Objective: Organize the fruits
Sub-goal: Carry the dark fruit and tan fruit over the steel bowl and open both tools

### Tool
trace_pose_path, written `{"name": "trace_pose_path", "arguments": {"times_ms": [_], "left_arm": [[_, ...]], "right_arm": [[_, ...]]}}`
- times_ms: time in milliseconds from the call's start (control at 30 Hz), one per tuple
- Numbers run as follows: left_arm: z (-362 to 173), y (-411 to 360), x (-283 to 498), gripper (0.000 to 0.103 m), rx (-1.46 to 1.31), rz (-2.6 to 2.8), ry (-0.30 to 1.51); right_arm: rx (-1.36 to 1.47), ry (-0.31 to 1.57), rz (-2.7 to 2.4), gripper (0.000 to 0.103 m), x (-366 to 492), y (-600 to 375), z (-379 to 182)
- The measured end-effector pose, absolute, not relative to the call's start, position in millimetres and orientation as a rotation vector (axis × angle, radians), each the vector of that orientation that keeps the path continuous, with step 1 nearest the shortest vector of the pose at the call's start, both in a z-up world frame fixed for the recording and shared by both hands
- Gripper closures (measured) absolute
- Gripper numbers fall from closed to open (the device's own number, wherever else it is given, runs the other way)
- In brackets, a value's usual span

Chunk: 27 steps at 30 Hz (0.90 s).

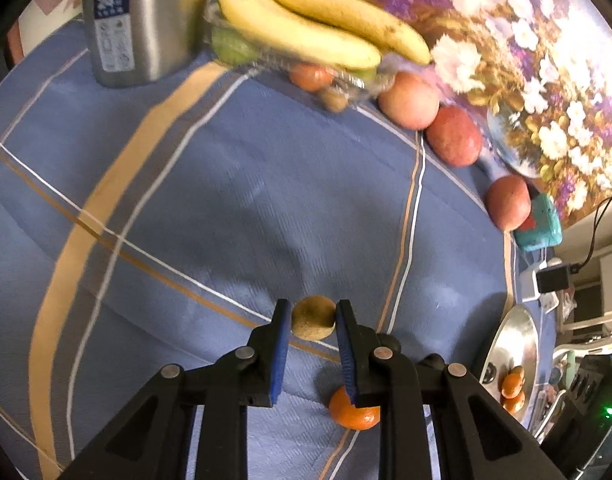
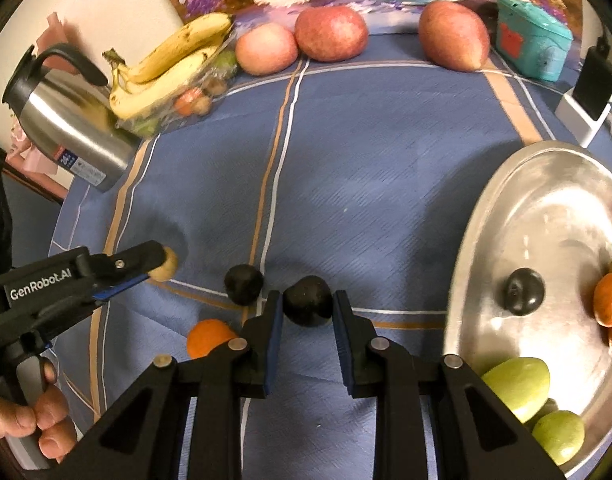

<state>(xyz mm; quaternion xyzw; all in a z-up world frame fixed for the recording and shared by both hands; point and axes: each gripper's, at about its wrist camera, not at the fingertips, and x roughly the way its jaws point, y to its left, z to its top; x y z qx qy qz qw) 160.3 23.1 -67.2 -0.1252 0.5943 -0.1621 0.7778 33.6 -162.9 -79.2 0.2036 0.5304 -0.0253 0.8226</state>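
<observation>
Black gripper arms fill both foregrounds. Beyond them a steel platter (image 2: 486, 216) already holds fruit, so sorting looks midway. The right gripper (image 2: 308, 306) brackets a dark plum (image 2: 308, 306), jaws apparently not yet touching it: closing comes next. The left gripper (image 1: 313, 320) clamps a small brown kiwi (image 1: 313, 322), ready for carrying there.

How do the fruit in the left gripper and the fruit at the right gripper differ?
The left gripper is shut on a kiwi, tan and rough-skinned; the dark plum is near black and smooth. The kiwi is pinched between the fingers, while the plum sits between the right gripper's fingers with gaps either side. Both are small and round.
</observation>
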Motion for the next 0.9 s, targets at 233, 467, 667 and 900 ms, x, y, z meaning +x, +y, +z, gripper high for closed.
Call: {"name": "trace_pose_path", "arguments": {"times_ms": [233,467,667,900], "left_arm": [[-43,29,161,0.079,-0.285,-0.345,1.216],[-25,33,157,0.079,-0.288,-0.348,1.165],[-17,30,154,0.079,-0.278,-0.350,1.140],[-12,15,148,0.079,-0.233,-0.372,1.135]], "right_arm": [[0.405,1.081,-0.128,0.077,24,-177,-55],[0.423,1.051,-0.180,0.077,13,-194,-37],[0.419,1.043,-0.234,0.077,7,-208,-30],[0.458,1.047,-0.330,0.077,-7,-240,-29]]}}
